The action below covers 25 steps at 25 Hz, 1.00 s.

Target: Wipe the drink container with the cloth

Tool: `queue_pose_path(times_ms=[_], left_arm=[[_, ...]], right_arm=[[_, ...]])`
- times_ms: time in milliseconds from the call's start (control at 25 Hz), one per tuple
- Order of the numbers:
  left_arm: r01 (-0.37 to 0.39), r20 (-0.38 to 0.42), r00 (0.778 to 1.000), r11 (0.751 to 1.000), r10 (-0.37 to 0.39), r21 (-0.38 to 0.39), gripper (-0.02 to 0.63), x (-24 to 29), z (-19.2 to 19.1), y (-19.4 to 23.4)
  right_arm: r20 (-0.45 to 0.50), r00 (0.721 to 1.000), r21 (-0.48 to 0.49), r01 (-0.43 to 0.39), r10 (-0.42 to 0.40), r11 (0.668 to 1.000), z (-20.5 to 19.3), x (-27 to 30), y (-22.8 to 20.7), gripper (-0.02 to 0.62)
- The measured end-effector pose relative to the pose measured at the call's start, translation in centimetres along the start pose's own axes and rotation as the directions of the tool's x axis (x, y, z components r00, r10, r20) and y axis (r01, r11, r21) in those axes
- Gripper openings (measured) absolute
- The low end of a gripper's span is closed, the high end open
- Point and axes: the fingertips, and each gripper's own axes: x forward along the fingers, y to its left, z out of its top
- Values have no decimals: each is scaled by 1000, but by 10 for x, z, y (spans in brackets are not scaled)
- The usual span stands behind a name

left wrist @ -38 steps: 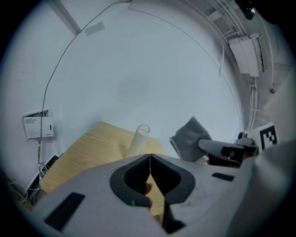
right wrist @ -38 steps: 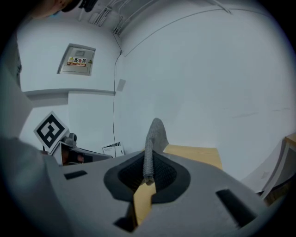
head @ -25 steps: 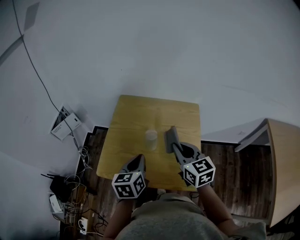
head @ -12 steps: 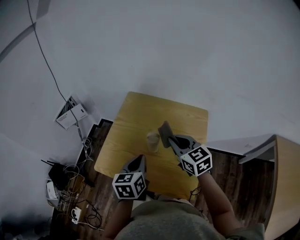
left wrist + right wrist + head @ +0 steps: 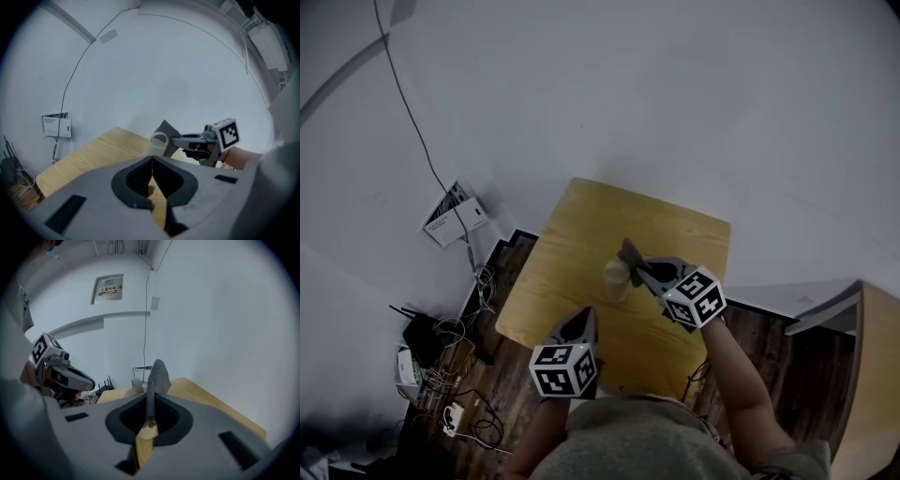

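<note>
A small translucent cup stands upright near the middle of the wooden table. My right gripper is shut on a grey cloth, which hangs just right of the cup's rim and touches or nearly touches it. In the right gripper view the cloth stands up from the closed jaws, with the cup just left of it. In the left gripper view the cup and the cloth lie ahead. My left gripper is shut and empty, near the table's front edge.
The table sits against a white wall. A tangle of cables and boxes lies on the dark floor to the left. A white wall box hangs beside the table. A wooden cabinet stands at the right.
My right gripper has carried the cloth up and leftward from the table to the cup's rim. The left gripper has stayed near the front edge.
</note>
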Motion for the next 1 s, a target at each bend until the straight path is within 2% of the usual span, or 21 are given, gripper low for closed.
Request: queue_pose_path(times_ms=[320, 1000], left_arm=[[-20, 0, 1000, 1000, 20, -17, 3, -1, -3, 5], [-40, -27, 999, 999, 40, -22, 3, 2, -9, 15]], right_arm=[[-65, 997, -10, -45, 44, 999, -22, 22, 4, 9], [-227, 974, 55, -10, 22, 998, -102, 54, 4, 9]])
